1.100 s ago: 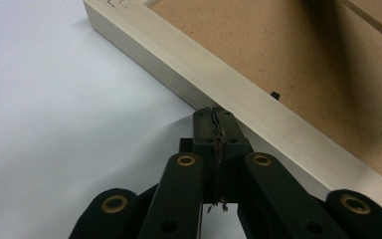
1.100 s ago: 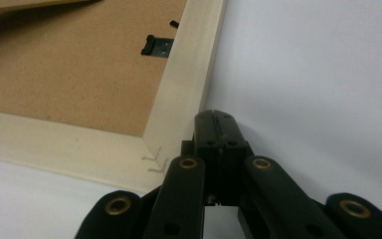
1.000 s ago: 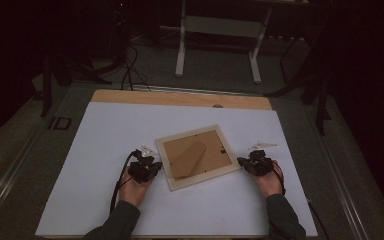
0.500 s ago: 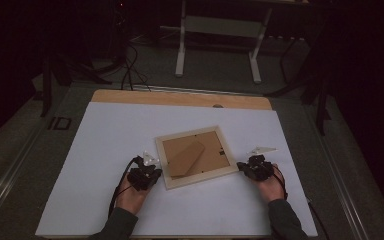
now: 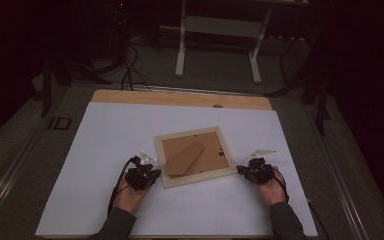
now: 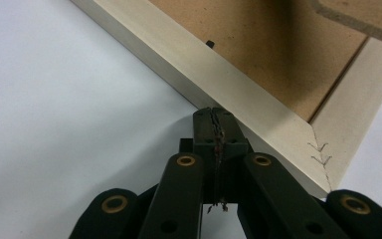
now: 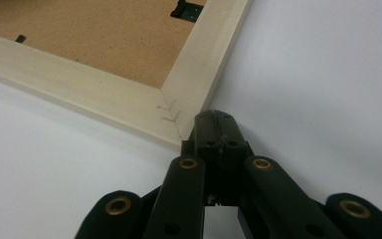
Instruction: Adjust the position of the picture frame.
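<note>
A pale wooden picture frame (image 5: 196, 157) lies face down on the white table top (image 5: 105, 135), its brown backing board and folding stand facing up. My left gripper (image 5: 150, 174) is shut, with nothing between its jaws, and its tip touches the frame's left edge (image 6: 238, 94) near the near-left corner. My right gripper (image 5: 242, 170) is shut as well, its tip against the frame's near-right corner (image 7: 179, 119). A black retaining clip (image 7: 186, 8) sits on the backing.
A strip of bare wood (image 5: 180, 99) runs along the table's far edge. Beyond it stand a white table leg frame (image 5: 217, 45) and cables (image 5: 130, 70) on the dark floor. Open white surface lies to the left and behind the frame.
Both hands have drawn slightly toward the near edge, so the shut tips now sit at the frame's two near corners. The frame itself has not visibly shifted.
</note>
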Available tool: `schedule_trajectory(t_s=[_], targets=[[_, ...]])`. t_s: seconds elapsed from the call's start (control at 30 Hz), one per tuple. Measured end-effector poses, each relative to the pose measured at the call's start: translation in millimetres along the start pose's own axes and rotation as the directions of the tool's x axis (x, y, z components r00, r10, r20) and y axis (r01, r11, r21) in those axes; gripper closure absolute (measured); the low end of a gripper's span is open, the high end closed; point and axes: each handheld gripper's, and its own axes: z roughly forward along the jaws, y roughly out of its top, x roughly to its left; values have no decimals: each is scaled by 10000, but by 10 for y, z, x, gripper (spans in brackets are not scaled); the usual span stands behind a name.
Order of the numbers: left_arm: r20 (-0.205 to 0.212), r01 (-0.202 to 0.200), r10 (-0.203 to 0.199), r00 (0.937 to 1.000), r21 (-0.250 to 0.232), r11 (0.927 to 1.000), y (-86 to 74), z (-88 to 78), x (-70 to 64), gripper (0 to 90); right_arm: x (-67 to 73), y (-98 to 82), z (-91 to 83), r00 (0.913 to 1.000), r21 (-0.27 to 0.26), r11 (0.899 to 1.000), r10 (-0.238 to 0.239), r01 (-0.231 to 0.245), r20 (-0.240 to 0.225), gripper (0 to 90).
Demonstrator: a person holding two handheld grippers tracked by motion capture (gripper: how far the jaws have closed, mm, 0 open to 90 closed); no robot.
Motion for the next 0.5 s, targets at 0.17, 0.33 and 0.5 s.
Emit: schedule_trajectory(t_s=[0.17,0.33,0.5], targets=[[-65,196,-197,9998,-105,9998,7,10,57,900,40,-8,-8,9998,39,9998,-181,181,-50,900],[-92,386,-388,9992,-167,9991,17,19,109,900,74,-13,-6,9995,37,9996,-291,292,-130,900],[-182,577,-582,9981,-277,9980,24,28,164,900,113,-15,-7,9986,64,9989,-454,456,-278,900]])
